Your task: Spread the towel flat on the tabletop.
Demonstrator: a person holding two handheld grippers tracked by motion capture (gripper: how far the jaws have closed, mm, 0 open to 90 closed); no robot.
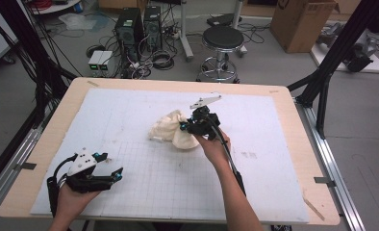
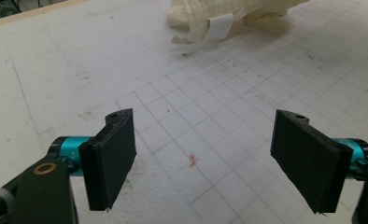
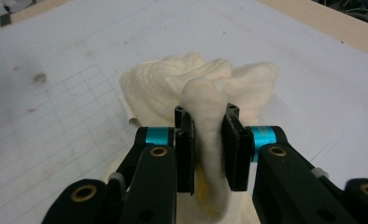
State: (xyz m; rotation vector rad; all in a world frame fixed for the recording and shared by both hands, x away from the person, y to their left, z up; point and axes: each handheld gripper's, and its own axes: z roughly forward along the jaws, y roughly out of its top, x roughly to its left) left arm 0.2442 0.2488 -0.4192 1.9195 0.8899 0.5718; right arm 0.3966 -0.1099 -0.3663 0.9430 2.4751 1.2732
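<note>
A crumpled cream cloth [image 1: 170, 131] lies in a heap near the middle of the white gridded mat [image 1: 130, 183]. My right gripper [image 1: 186, 126] is at the heap's right side, shut on a raised fold of the cream cloth [image 3: 205, 121], which bulges up between the two black pads [image 3: 233, 154]. A white label [image 2: 219, 25] hangs from the cloth [image 2: 210, 14] in the left gripper view. My left gripper [image 1: 111, 168] rests low at the mat's near left, held by a hand. Its jaws stand wide apart over bare mat [image 2: 191, 135], with the gripper [image 2: 203, 158] holding nothing.
The mat lies on a wooden table [image 1: 293, 125] with framing rails along both sides. Behind the table stand a round stool [image 1: 222, 41], computer towers [image 1: 130, 29], cables and a cardboard box [image 1: 300, 21] on the floor.
</note>
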